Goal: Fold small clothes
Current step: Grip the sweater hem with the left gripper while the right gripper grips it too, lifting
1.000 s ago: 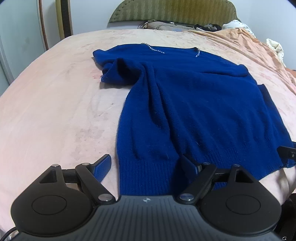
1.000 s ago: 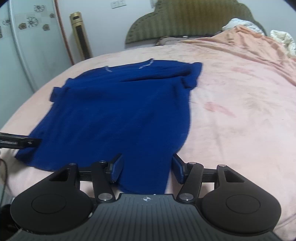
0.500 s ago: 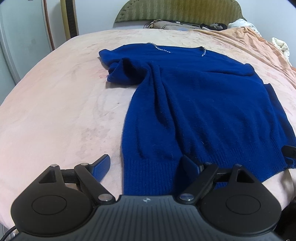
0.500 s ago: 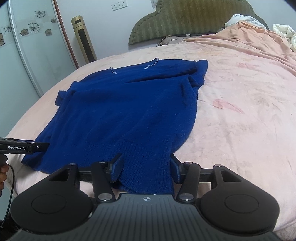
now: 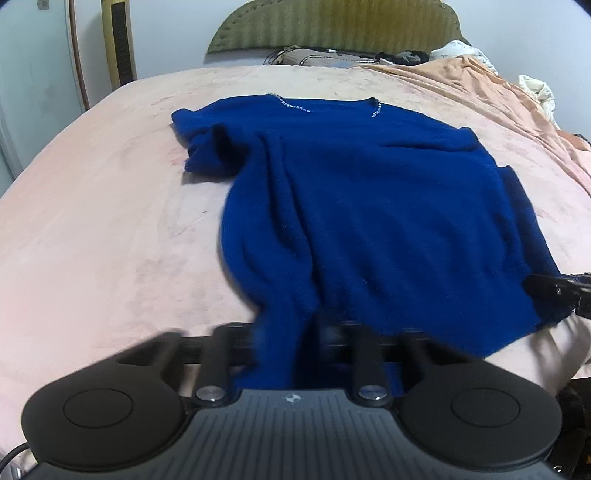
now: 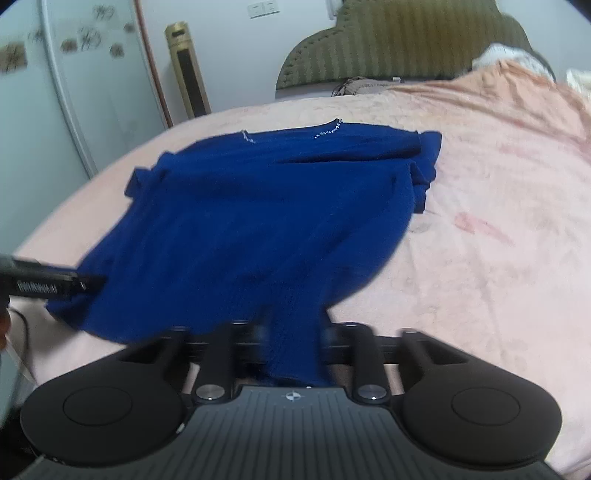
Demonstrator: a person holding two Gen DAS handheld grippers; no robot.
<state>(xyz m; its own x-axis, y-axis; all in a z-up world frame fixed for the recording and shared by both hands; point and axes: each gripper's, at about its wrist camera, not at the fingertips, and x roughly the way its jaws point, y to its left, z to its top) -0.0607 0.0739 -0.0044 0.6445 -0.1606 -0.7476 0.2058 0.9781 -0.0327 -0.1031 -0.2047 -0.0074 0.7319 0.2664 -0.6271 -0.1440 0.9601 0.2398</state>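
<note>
While the blue knit sweater [image 5: 388,206] lies spread flat on the bed [image 5: 103,229] with its pink, plush cover, both jaw pairs have just been closing on its ribbed hem: the left hand-held gripper [image 5: 286,339] pinches the near left corner, the right hand-held gripper [image 6: 293,338] the other. Tiny beads edge the neckline. A padded olive headboard [image 5: 332,26] curves behind, and a rumpled peach blanket [image 5: 480,88] lies beside it.

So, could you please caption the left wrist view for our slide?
Left hand-held gripper pinching the hem of a blue knit sweater on a pink bedspread.
</note>
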